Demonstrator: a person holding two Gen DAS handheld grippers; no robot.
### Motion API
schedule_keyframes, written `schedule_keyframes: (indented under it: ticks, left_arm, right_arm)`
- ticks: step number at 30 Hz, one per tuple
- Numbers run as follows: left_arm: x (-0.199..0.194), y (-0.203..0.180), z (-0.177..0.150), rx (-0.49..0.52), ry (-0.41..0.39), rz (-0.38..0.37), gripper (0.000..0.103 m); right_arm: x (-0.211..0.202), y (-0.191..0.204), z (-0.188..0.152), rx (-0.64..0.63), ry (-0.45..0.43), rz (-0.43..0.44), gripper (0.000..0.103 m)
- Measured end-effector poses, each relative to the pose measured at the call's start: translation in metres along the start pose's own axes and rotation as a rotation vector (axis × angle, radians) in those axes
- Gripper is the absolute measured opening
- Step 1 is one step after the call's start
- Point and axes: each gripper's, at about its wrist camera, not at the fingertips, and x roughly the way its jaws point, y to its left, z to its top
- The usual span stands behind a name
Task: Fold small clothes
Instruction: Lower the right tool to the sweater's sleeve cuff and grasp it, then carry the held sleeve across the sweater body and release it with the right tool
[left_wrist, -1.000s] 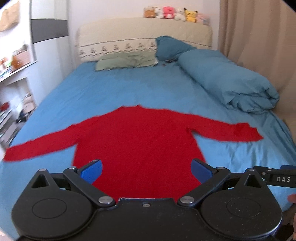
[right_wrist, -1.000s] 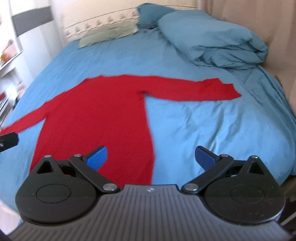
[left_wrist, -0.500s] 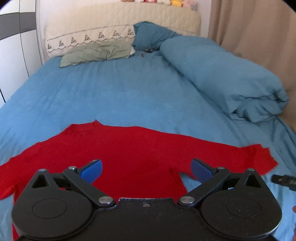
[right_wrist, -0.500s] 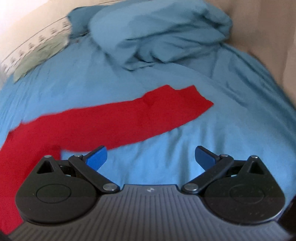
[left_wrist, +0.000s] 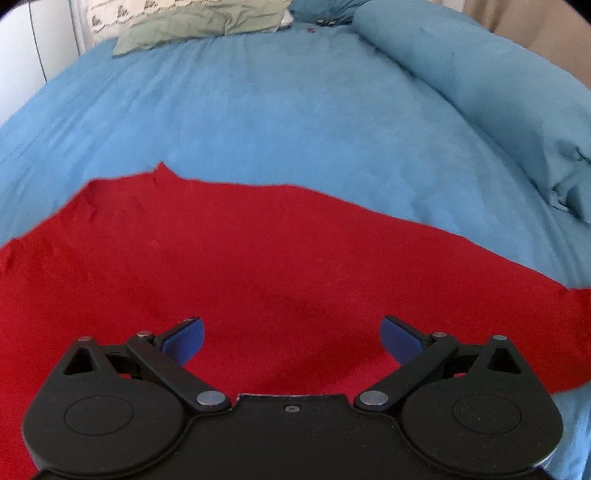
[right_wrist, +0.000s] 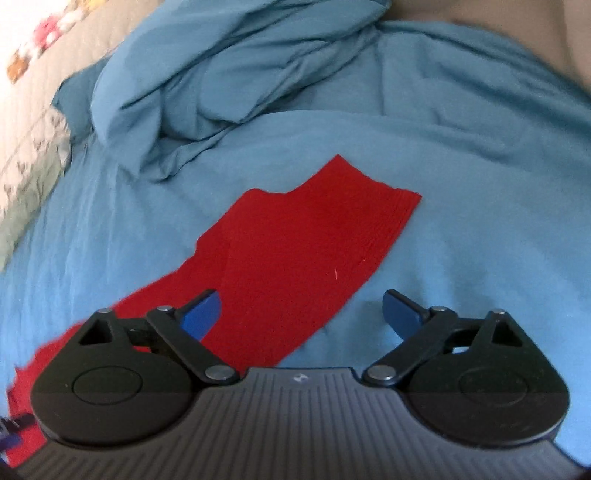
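A red long-sleeved sweater (left_wrist: 258, 258) lies flat on the blue bed sheet (left_wrist: 258, 110). My left gripper (left_wrist: 291, 338) is open and empty, low over the sweater's upper body near the shoulder. In the right wrist view the sweater's right sleeve (right_wrist: 295, 258) runs up to its ribbed cuff (right_wrist: 391, 221). My right gripper (right_wrist: 301, 314) is open and empty, close above the sleeve, with the left finger over the red cloth and the right finger over the sheet.
A rolled blue duvet (left_wrist: 480, 81) lies along the right side of the bed; it also shows in the right wrist view (right_wrist: 240, 66). A green pillow (left_wrist: 199, 22) sits at the headboard. A beige curtain (right_wrist: 517, 22) hangs at the right.
Both grippers have moved forward and down toward the bed. The left has closed in over the sweater's upper body. The right has swung right along the sleeve toward the cuff. Both stayed open.
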Motion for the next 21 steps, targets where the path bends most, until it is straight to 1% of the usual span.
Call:
schedule_keyframes:
  ticks: [2,4,5,7,8,9,10,11,12,14,16,18,21]
  left_arm:
    - [0.012,0.002,-0.001,-0.018,0.024,0.009,0.103]
    - [0.022,0.007,-0.002,-0.048,0.044,0.003,0.103]
    - [0.026,0.008,0.000,-0.060,0.041,0.003,0.103]
    - [0.026,0.010,0.000,-0.069,0.036,0.003,0.103]
    - [0.027,0.011,0.000,-0.068,0.043,0.005,0.103]
    - [0.028,0.009,0.001,-0.065,0.051,0.006,0.103]
    - [0.029,0.009,0.001,-0.058,0.062,0.007,0.103]
    - [0.033,0.008,0.003,-0.050,0.070,0.010,0.103]
    - [0.033,0.006,0.005,-0.043,0.074,0.012,0.103]
    - [0.032,0.007,0.010,-0.030,0.091,0.008,0.103]
    - [0.030,0.009,0.016,-0.031,0.096,-0.007,0.103]
    - [0.021,0.017,0.020,-0.040,0.086,-0.010,0.103]
    - [0.001,0.038,0.027,-0.061,0.045,-0.006,0.103]
  right_arm:
    - [0.009,-0.006,0.000,0.049,-0.011,0.026,0.098]
    - [0.015,-0.008,-0.002,0.071,-0.042,0.018,0.098]
    - [0.017,-0.009,-0.003,0.079,-0.064,0.018,0.097]
    - [0.020,-0.008,-0.007,0.080,-0.102,0.011,0.093]
    - [0.021,-0.007,-0.007,0.076,-0.113,0.005,0.087]
    - [0.021,-0.006,-0.007,0.071,-0.123,0.003,0.079]
    - [0.021,-0.005,-0.007,0.065,-0.131,0.002,0.074]
    - [0.021,-0.005,-0.006,0.061,-0.138,0.002,0.065]
    - [0.020,-0.004,-0.005,0.058,-0.144,0.003,0.051]
    - [0.018,-0.001,-0.003,0.053,-0.144,0.016,0.031]
    - [0.012,0.006,-0.001,0.040,-0.151,0.034,0.026]
    - [0.002,0.020,0.001,0.001,-0.163,0.060,0.025]
    - [-0.020,0.059,0.006,-0.071,-0.191,0.142,0.024]
